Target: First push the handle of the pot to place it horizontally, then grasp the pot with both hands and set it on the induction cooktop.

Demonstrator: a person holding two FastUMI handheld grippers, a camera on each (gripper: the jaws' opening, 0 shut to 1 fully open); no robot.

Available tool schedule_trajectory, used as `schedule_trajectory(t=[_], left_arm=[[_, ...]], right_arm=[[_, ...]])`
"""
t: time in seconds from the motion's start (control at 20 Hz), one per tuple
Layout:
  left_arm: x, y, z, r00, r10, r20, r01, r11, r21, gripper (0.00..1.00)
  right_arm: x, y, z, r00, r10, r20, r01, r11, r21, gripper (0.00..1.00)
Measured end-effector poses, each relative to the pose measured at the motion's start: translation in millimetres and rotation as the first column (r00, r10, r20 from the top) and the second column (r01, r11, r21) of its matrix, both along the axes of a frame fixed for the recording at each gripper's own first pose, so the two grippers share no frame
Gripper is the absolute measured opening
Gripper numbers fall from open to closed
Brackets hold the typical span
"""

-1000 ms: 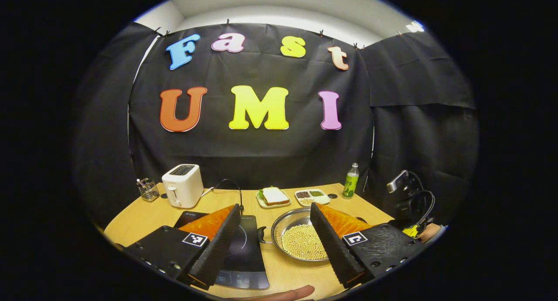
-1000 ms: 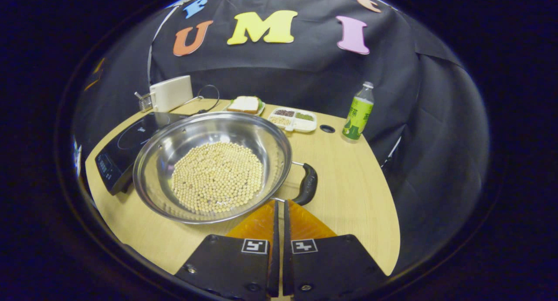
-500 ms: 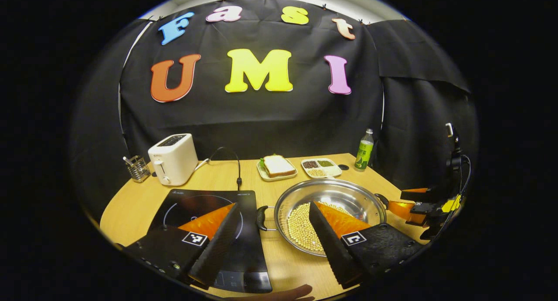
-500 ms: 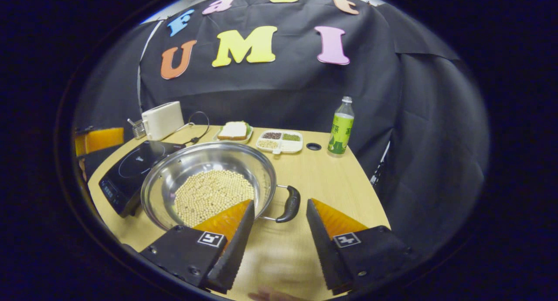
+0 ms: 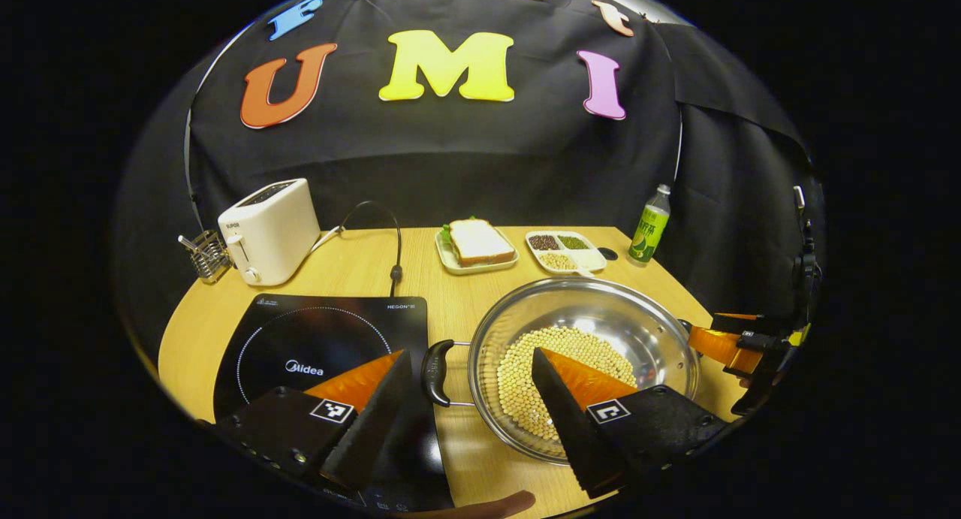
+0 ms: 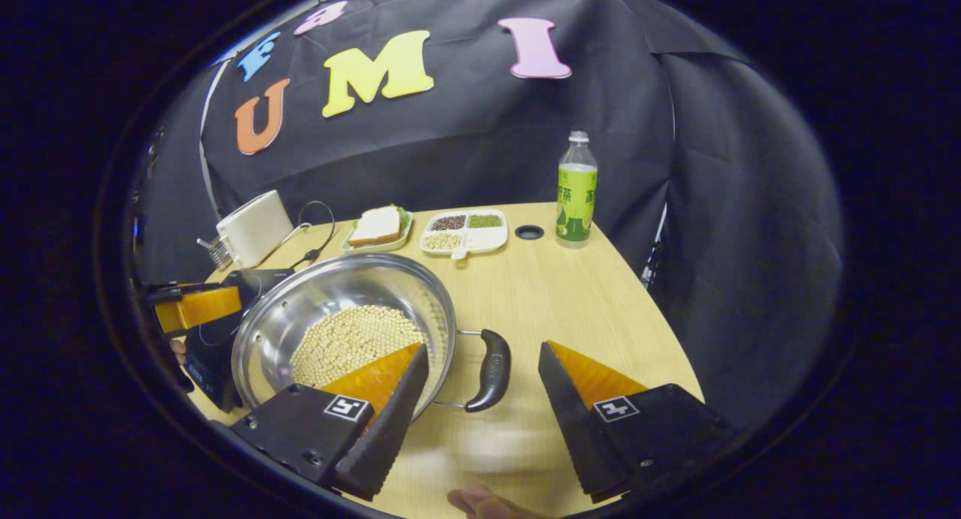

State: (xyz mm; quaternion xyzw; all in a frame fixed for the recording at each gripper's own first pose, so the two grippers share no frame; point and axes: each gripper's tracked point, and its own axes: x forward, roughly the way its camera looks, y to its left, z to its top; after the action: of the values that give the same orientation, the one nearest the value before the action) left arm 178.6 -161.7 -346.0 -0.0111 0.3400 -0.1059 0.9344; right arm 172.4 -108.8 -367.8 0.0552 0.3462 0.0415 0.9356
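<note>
Both grippers spread wide, one at each handle of the pot of soybeans.

Left gripper view: left gripper [image 5: 469,387] held apart, black pot handle [image 5: 434,363] between the fingers, steel pot [image 5: 668,335] ahead to the right on the table [image 5: 360,267], induction cooktop [image 5: 323,339] ahead to the left.
Right gripper view: right gripper [image 6: 484,380] likewise apart, other handle [image 6: 489,369] between the fingers, untouched; pot ahead-left.

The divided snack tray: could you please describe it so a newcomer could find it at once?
Look along the table's far edge. Right of the sandwich plate and left of the green bottle sits the divided snack tray. It alone has compartments, holding dark, green and pale grains.
</note>
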Motion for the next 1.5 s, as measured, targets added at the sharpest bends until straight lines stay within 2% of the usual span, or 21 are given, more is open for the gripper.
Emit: schedule_trajectory(t=[0.15, 0.25, 0.3, 0.35, 0.4, 0.45, 0.5, 0.6, 0.65, 0.7, 0.75, 0.8, 0.85, 0.95, 1.0, 1.05, 1.1, 1.3, 1.5], left_arm=[[7.6, 1.0, -23.7, 0.998, -0.013, -0.058, 0.014, 1.000, 0.016, 0.96], [14.6, 7.7, -33.5, 0.998, 0.005, -0.064, -0.002, 0.999, 0.036, 0.94], [15.7, 11.2, -38.2, 0.997, 0.015, -0.075, -0.012, 0.999, 0.043, 0.86], [15.1, 9.1, -42.0, 0.996, 0.013, -0.089, -0.010, 0.999, 0.034, 0.84], [14.9, 8.0, -45.1, 0.995, 0.016, -0.096, -0.012, 0.999, 0.034, 0.77], [14.9, 10.2, -48.9, 0.995, 0.013, -0.104, -0.009, 0.999, 0.038, 0.74], [15.0, 10.0, -51.7, 0.994, 0.010, -0.113, -0.005, 0.999, 0.039, 0.71], [16.1, 10.2, -53.8, 0.993, 0.009, -0.121, -0.004, 0.999, 0.039, 0.70], [17.9, 10.3, -55.9, 0.993, 0.003, -0.120, 0.002, 0.999, 0.037, 0.85], [18.2, 12.1, -55.4, 0.993, 0.008, -0.116, -0.002, 0.999, 0.048, 0.69], [17.4, 14.4, -55.7, 0.993, 0.010, -0.121, -0.004, 0.999, 0.050, 0.68], [19.4, 13.7, -58.1, 0.993, 0.011, -0.116, -0.005, 0.999, 0.049, 0.74], [17.1, 13.4, -57.3, 0.993, 0.010, -0.121, -0.004, 0.999, 0.050, 0.63], [18.0, 13.9, -58.5, 0.993, 0.008, -0.121, -0.002, 0.999, 0.048, 0.61], [16.7, 14.2, -57.2, 0.992, 0.009, -0.123, -0.003, 0.999, 0.046, 0.69], [16.1, 13.9, -57.6, 0.992, 0.015, -0.127, -0.010, 0.999, 0.041, 0.59], [14.7, 13.6, -57.8, 0.991, 0.018, -0.130, -0.013, 0.999, 0.040, 0.58], [0.1, 12.2, -49.4, 0.994, -0.004, -0.105, 0.007, 1.000, 0.030, 0.57], [-7.3, 20.4, -20.3, 0.999, -0.002, -0.051, 0.003, 1.000, 0.018, 0.57]], right_arm=[[6.4, 6.8, -8.5, 0.999, -0.014, -0.032, 0.016, 0.999, 0.039, 0.94], [7.7, 9.8, -16.4, 0.998, -0.023, -0.057, 0.026, 0.998, 0.060, 0.93], [7.1, 12.5, -20.8, 0.997, -0.022, -0.073, 0.027, 0.997, 0.069, 0.93], [7.3, 13.8, -24.6, 0.996, -0.026, -0.088, 0.033, 0.997, 0.077, 0.92], [7.1, 14.2, -27.3, 0.995, -0.032, -0.098, 0.040, 0.996, 0.080, 0.87], [8.5, 15.3, -28.1, 0.995, -0.030, -0.096, 0.039, 0.996, 0.085, 0.89], [8.6, 16.5, -27.4, 0.995, -0.027, -0.092, 0.035, 0.995, 0.088, 0.82], [9.3, 12.7, -30.0, 0.995, -0.038, -0.093, 0.045, 0.996, 0.075, 0.84], [10.0, 13.3, -30.9, 0.995, -0.039, -0.091, 0.047, 0.996, 0.081, 0.75], [7.0, 14.7, -30.3, 0.994, -0.042, -0.098, 0.051, 0.995, 0.086, 0.72], [8.9, 14.3, -30.8, 0.994, -0.050, -0.100, 0.059, 0.995, 0.085, 0.70], [9.3, 13.5, -31.8, 0.993, -0.059, -0.102, 0.068, 0.994, 0.081, 0.69], [9.6, 12.9, -31.3, 0.992, -0.073, -0.104, 0.082, 0.993, 0.080, 0.67], [8.7, 13.7, -30.6, 0.990, -0.091, -0.110, 0.099, 0.992, 0.074, 0.64], [7.2, 14.2, -30.9, 0.989, -0.097, -0.114, 0.106, 0.992, 0.076, 0.63], [5.6, 14.5, -30.3, 0.988, -0.098, -0.120, 0.108, 0.991, 0.074, 0.63], [3.3, 14.5, -29.9, 0.987, -0.101, -0.125, 0.111, 0.991, 0.073, 0.62], [-11.0, 10.8, -13.0, 0.986, -0.121, -0.113, 0.128, 0.990, 0.060, 0.60], [-24.9, 17.3, 15.3, 0.990, -0.121, -0.079, 0.124, 0.991, 0.043, 0.60]])
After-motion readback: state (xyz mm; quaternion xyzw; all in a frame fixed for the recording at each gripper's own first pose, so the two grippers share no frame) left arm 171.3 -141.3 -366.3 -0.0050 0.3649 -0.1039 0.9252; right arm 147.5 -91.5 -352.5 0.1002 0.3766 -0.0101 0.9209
